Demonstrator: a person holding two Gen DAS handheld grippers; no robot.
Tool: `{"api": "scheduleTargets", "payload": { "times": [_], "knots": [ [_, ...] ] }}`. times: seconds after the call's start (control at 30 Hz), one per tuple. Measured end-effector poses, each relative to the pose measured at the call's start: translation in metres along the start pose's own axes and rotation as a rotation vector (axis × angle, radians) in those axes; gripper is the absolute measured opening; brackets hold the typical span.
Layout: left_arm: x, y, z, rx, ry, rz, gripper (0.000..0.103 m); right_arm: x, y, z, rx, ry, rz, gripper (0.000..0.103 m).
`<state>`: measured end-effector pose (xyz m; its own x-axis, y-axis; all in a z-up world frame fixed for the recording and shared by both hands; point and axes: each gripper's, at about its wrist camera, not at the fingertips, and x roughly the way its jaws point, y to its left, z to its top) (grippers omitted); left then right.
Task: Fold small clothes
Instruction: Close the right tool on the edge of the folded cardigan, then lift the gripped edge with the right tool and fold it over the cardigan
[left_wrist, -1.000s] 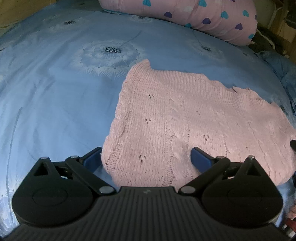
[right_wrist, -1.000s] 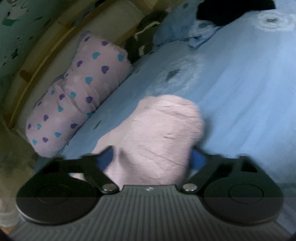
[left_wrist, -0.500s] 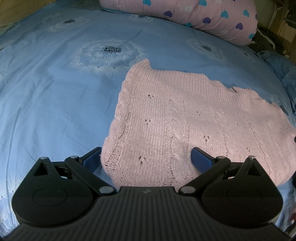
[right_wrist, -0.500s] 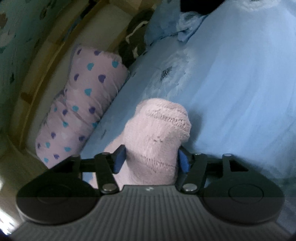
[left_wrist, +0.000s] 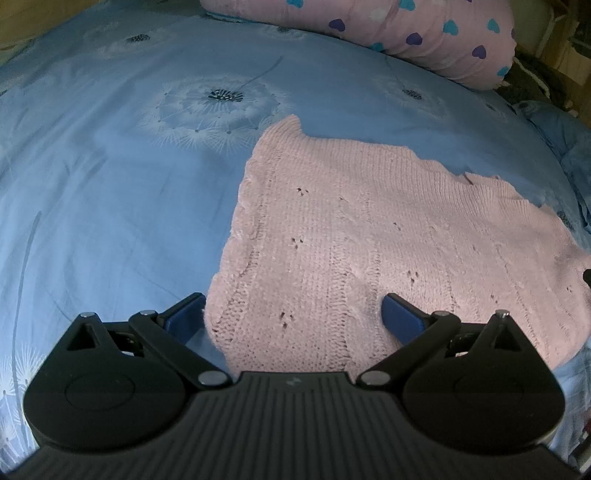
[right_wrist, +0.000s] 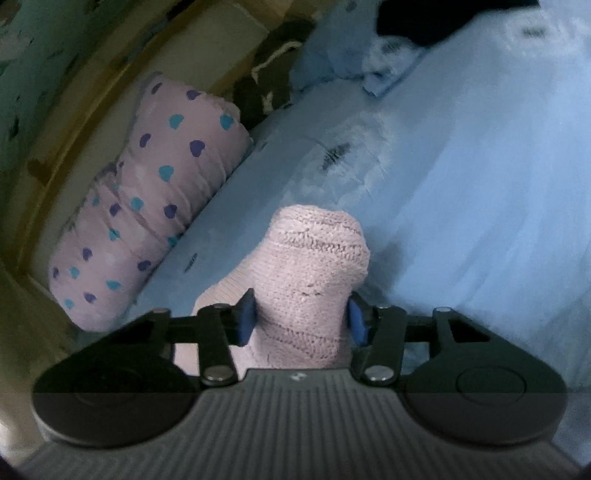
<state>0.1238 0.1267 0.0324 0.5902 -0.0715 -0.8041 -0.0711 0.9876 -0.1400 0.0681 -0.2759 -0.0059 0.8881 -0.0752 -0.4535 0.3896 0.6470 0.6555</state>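
A home bedroom: blue dandelion-print bedsheet (left_wrist: 110, 184), heart-patterned pillow (left_wrist: 424, 33), wooden bedframe (right_wrist: 85, 110).

I am holding my left gripper (left_wrist: 291, 314) pitched steeply downward, its jaws standing wide apart, one blue finger (left_wrist: 184, 312) sitting off to one side and the other resting farther across, nothing pinched between them. My right gripper (right_wrist: 301, 319) is pointing at a shallower downward slant, and its jaws are closing, the blue pads (right_wrist: 245, 321) pressing in on the bunched pink knit (right_wrist: 310, 273) sitting between them.
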Motion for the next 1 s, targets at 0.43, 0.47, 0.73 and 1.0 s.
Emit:
{"api": "scheduleTargets", "payload": {
  "times": [0.43,0.47,0.73,1.0],
  "knots": [
    [-0.006,0.006,0.003,-0.009,-0.012,0.019,0.102,-0.008,0.036,0.012,-0.147,-0.003,0.028,0.045],
    [-0.007,0.006,0.004,-0.007,-0.014,0.023,0.102,-0.009,0.04,0.013,-0.162,-0.005,0.032,0.045],
    [-0.01,0.009,0.005,-0.004,-0.013,0.024,0.102,-0.012,0.072,0.013,-0.282,-0.002,0.06,0.042],
    [-0.017,0.014,0.004,-0.01,-0.024,0.019,0.102,-0.013,0.112,0.01,-0.414,0.007,0.111,0.033]
  ]
}}
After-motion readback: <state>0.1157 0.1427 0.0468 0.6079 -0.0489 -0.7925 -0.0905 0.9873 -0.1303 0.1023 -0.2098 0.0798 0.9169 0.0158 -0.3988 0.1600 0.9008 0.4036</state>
